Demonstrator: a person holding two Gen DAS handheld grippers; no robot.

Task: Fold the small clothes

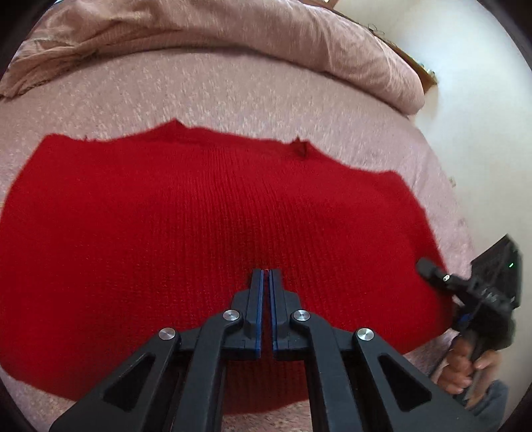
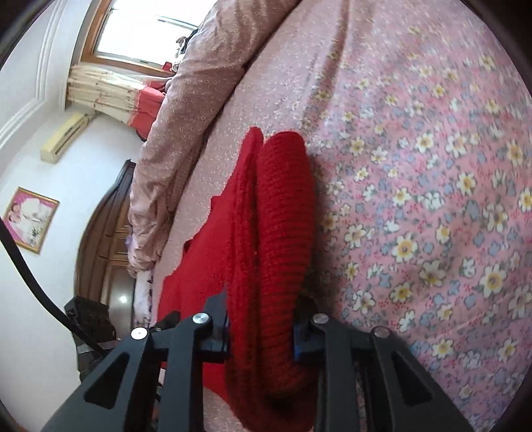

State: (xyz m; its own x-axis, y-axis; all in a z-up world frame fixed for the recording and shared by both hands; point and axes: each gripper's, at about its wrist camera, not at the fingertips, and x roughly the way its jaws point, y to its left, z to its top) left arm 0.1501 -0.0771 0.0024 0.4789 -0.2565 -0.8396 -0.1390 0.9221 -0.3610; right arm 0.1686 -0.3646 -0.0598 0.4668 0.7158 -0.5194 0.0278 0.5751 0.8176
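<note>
Left fingers (image 1: 266, 273) closed, empty; right fingers (image 2: 261, 327) clamp red sweater (image 2: 279, 232).

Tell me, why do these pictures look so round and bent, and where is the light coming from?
Left wrist view: the fisheye lens bulges the red knit garment and curves the bed; the wall at upper right is washed out. Right wrist view: the window glares white, and the floral sheet looks softly blurred.

walls: white, framed picture (image 2: 29, 220)
window: wood-framed, bright (image 2: 139, 36), curtain (image 2: 99, 91) below
bed: pink floral sheet (image 2: 432, 186), rumpled quilt (image 1: 232, 36)
</note>
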